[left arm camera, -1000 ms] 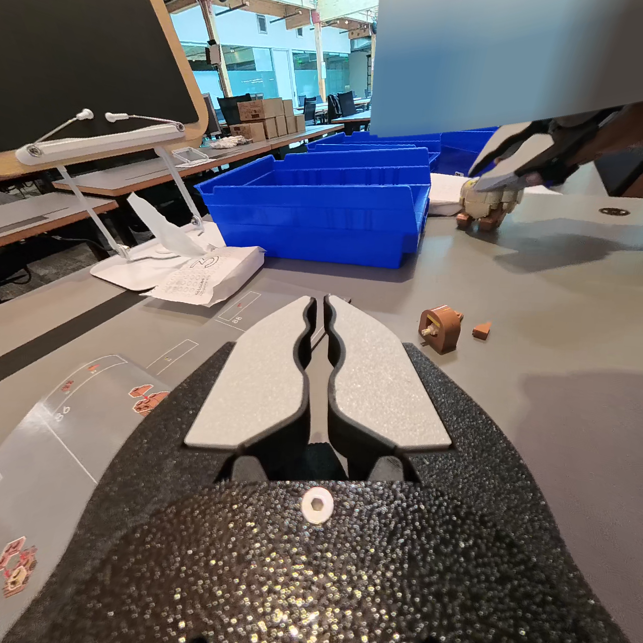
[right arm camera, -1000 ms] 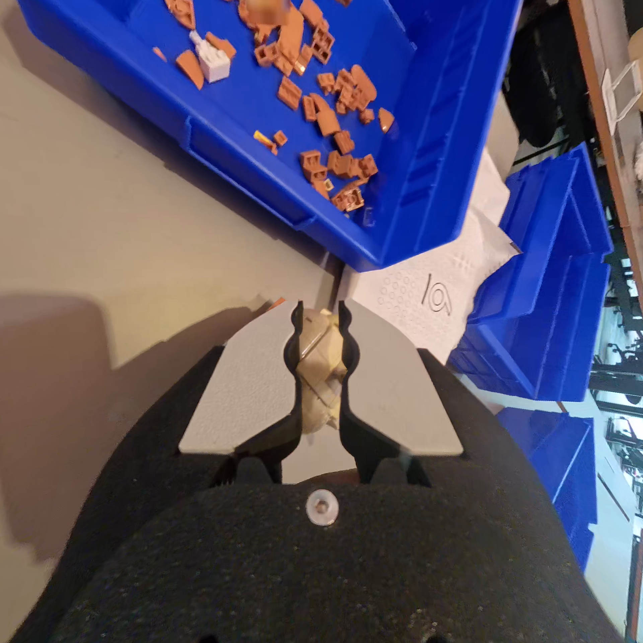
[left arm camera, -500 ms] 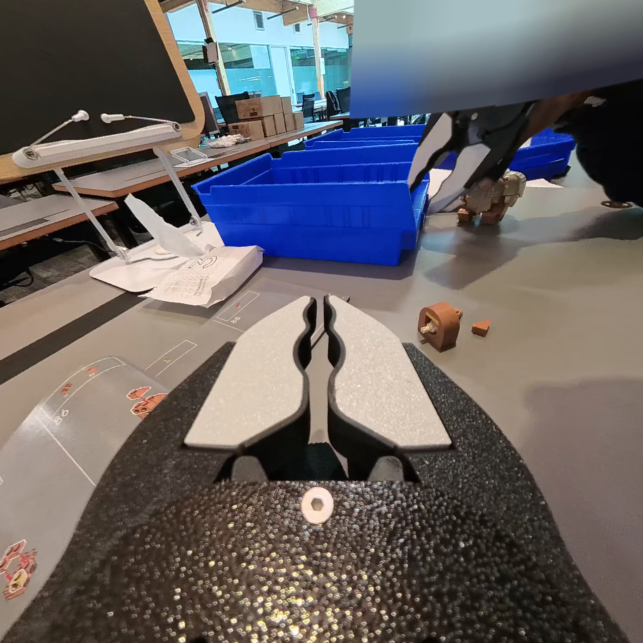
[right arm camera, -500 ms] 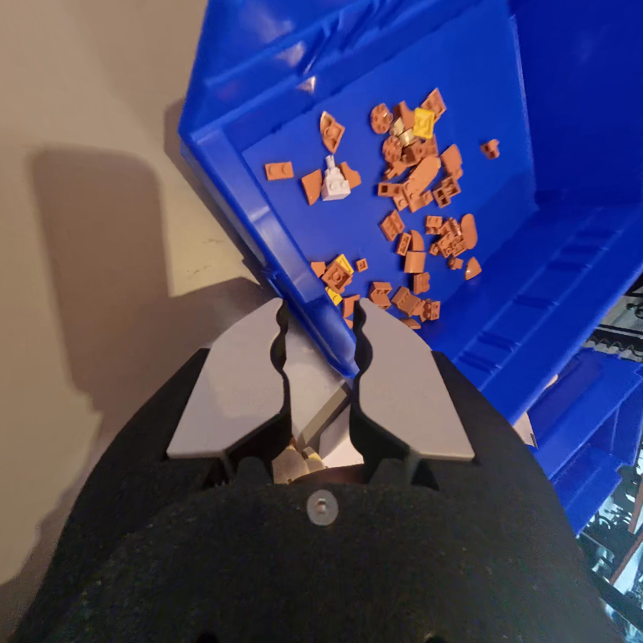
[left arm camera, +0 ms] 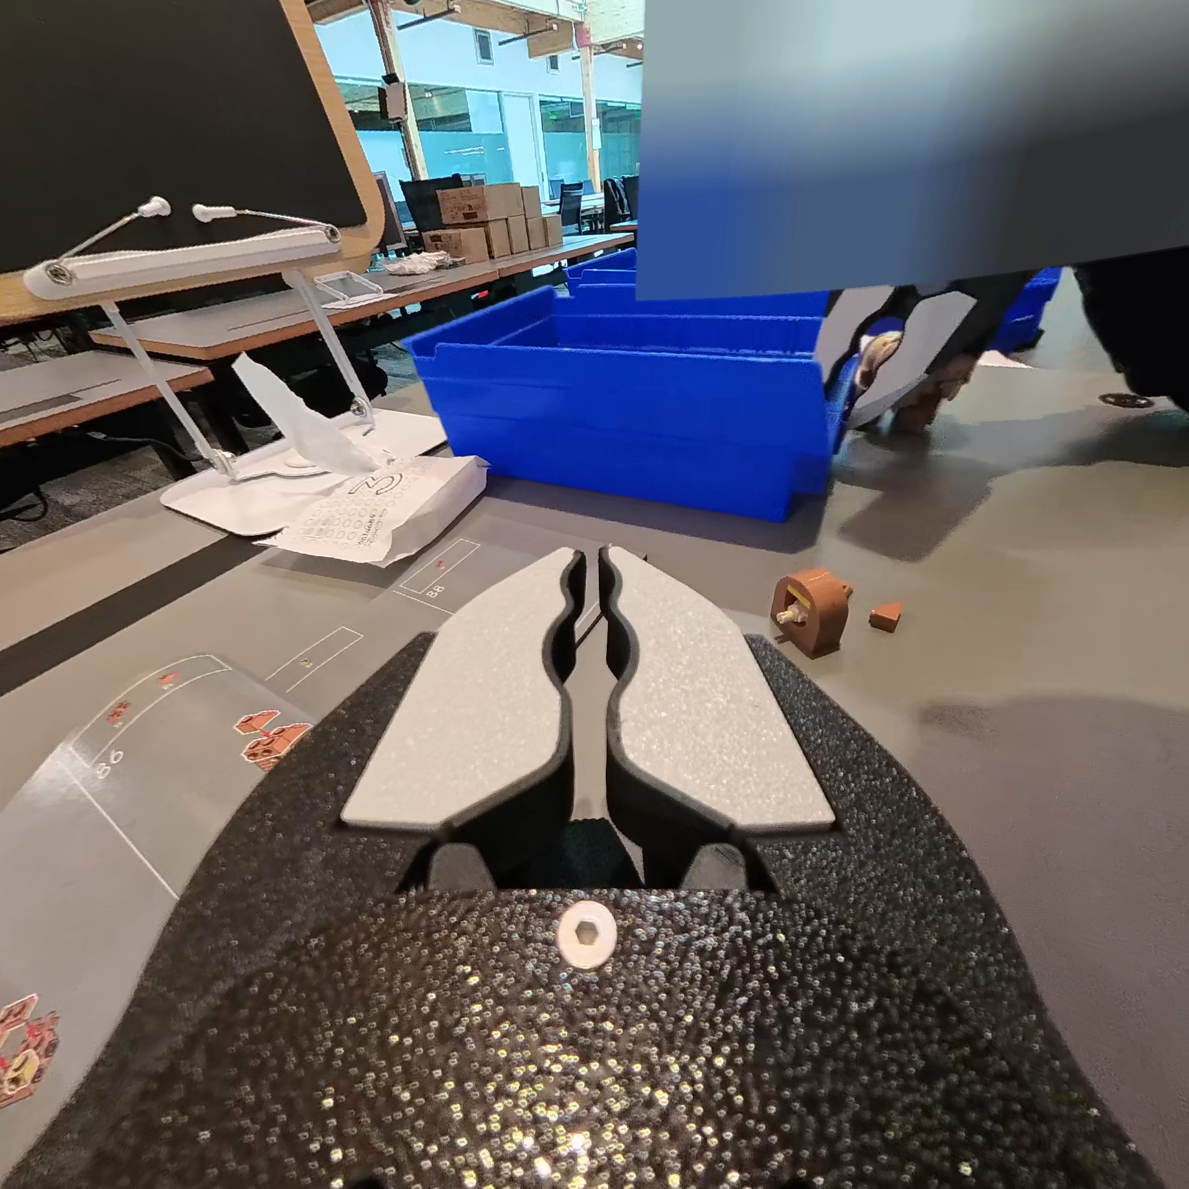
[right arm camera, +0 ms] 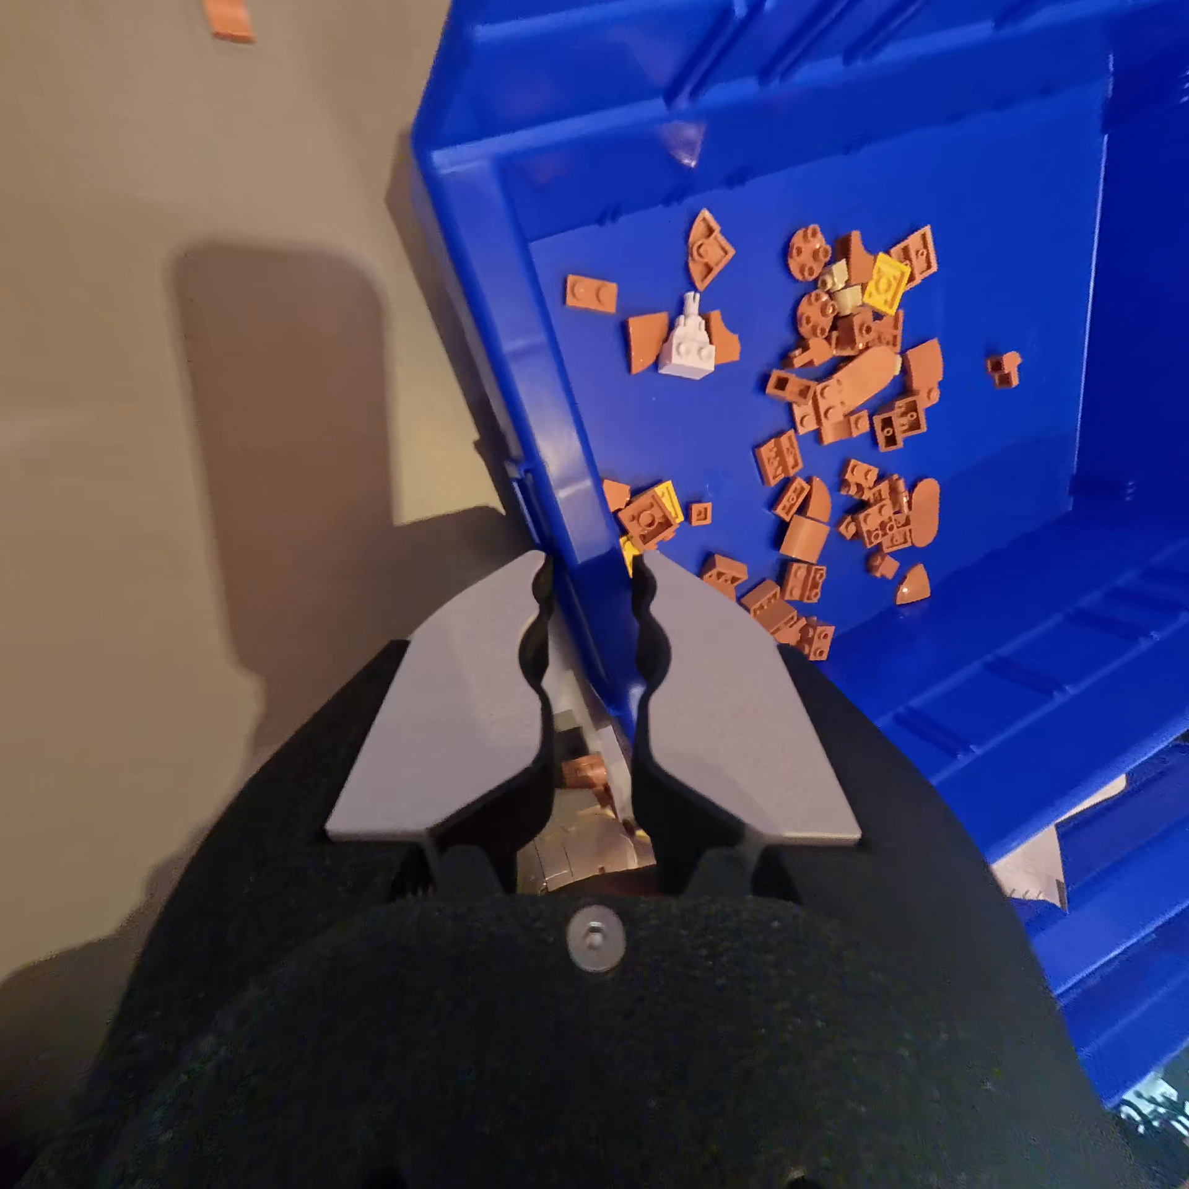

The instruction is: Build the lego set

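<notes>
Left gripper (left arm camera: 592,560) rested low over the grey table (left arm camera: 997,804), fingers pressed almost together on nothing. A brown rounded piece (left arm camera: 812,611) lay at 2 o'clock, apart.

Right gripper (right arm camera: 589,572) had its fingers spread astride the blue bin (right arm camera: 566,489) wall, contact unclear. Loose bricks (right arm camera: 836,412) lay at 1 o'clock, a tan brick model (right arm camera: 579,836) beneath at 6.

Risk, as judged: a pad snagging the wall and tipping the bin.

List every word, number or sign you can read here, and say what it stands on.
I do not copy out writing; it stands here:
White paper bag: black printed mark and small lines.
Printed instruction sheet: white step numbers beside boxes.
Cardboard boxes: labels too small to read.
Blue bin: none visible.
</notes>
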{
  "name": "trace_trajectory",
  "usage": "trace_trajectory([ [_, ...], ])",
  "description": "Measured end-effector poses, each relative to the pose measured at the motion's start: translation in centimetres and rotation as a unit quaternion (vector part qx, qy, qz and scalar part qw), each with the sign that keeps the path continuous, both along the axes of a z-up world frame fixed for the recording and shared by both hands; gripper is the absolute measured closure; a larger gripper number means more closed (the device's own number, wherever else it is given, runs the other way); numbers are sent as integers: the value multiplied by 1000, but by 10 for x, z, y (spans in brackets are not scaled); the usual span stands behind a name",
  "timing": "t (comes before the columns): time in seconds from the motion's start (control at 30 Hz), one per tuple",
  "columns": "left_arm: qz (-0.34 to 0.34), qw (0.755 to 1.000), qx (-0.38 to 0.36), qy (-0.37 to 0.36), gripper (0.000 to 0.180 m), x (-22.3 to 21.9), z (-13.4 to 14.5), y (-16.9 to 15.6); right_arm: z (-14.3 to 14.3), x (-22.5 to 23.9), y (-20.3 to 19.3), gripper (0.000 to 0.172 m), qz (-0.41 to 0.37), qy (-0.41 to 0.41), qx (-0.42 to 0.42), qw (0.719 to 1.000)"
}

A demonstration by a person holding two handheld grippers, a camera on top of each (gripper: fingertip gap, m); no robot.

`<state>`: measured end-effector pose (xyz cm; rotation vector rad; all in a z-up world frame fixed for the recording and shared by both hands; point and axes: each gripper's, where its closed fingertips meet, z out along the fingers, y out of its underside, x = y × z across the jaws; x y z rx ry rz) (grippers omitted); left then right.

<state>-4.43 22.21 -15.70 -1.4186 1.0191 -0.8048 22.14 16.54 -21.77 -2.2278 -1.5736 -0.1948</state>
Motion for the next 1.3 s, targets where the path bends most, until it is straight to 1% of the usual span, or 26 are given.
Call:
trace_trajectory([
  [0.13, 1, 1000, 1, 1, 177, 0, 0, 0, 1, -3, -18, 149, -1, -5, 5, 1000],
  [0.23, 1, 1000, 0, 0, 177, 0, 0, 0, 6, -3, -23, 150, -20, 6, 36, 999],
  [0.4, 1, 1000, -3, -3, 177, -1, 1, 1, 31, -11, -22, 148, -70, 120, 91, 986],
  [0.5, -1, 1000, -5, -2, 177, 0, 0, 1, 37, -6, -16, 148, -97, 177, 93, 975],
  [0.67, -4, 1000, -10, -3, 177, 0, 0, 1, 42, 7, -2, 148, -145, 242, 88, 955],
  [0.9, -6, 1000, -18, -10, 177, -1, 1, 2, 33, 17, 2, 147, -159, 241, 90, 953],
  [1.13, -10, 999, -30, -23, 177, -3, 3, 3, 40, 33, 10, 148, -202, 252, 120, 939],
  [1.3, -10, 999, -30, -28, 177, -5, 4, 3, 48, 45, 17, 150, -239, 266, 146, 923],
])
